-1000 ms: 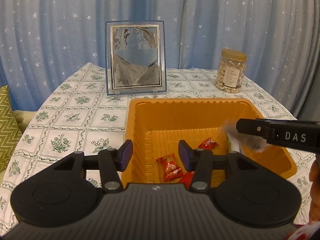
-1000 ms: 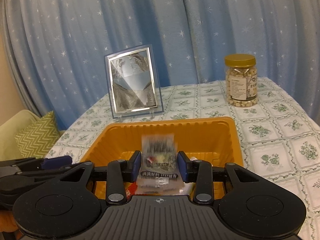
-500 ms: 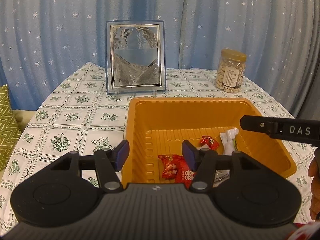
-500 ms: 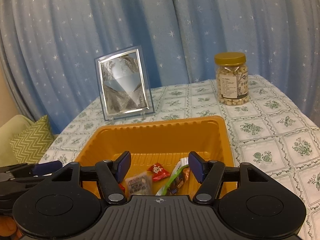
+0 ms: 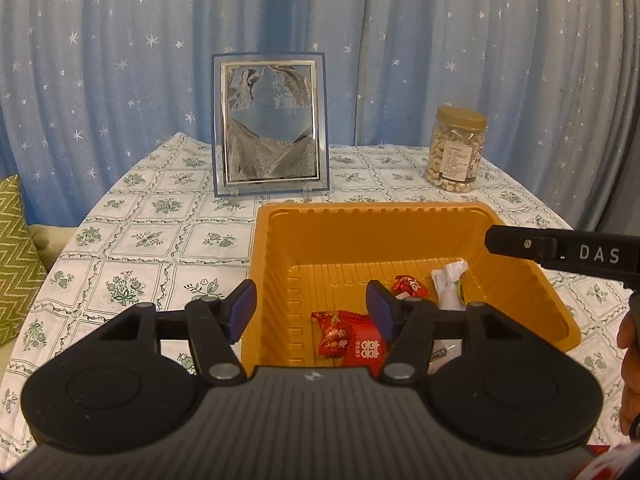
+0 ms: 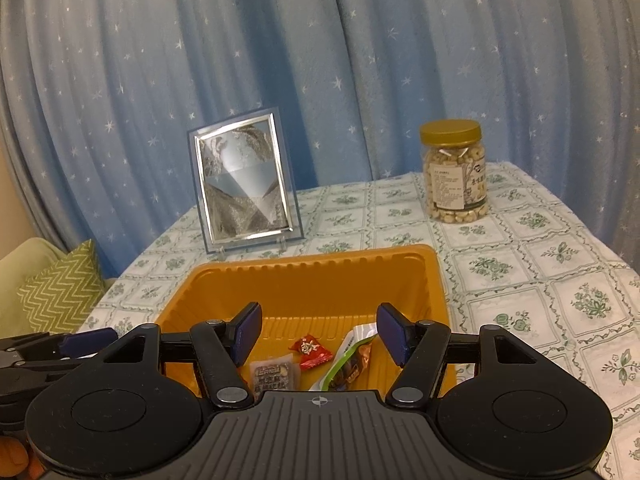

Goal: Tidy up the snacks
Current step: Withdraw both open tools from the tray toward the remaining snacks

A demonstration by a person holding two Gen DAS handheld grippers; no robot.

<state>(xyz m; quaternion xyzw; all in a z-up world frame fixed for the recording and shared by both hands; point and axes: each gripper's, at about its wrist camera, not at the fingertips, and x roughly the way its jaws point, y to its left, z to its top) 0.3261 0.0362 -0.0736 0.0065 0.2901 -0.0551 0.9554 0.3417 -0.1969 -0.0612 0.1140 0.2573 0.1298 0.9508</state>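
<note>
The orange tray (image 6: 434, 280) sits near the table's front edge, holding red candies (image 6: 311, 351), a grey packet (image 6: 275, 376) and a green-edged packet (image 6: 350, 360). The right gripper (image 6: 320, 334) hangs over it, jaws parted, empty. The left gripper (image 5: 312, 312), jaws just widened, holds nothing. A sand-art frame (image 5: 270, 128) and nut jar (image 5: 456, 148) stand toward the table's back edge.

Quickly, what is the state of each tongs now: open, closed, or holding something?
Left tongs: open, just been opening, holding nothing.
Right tongs: open, holding nothing.
</note>
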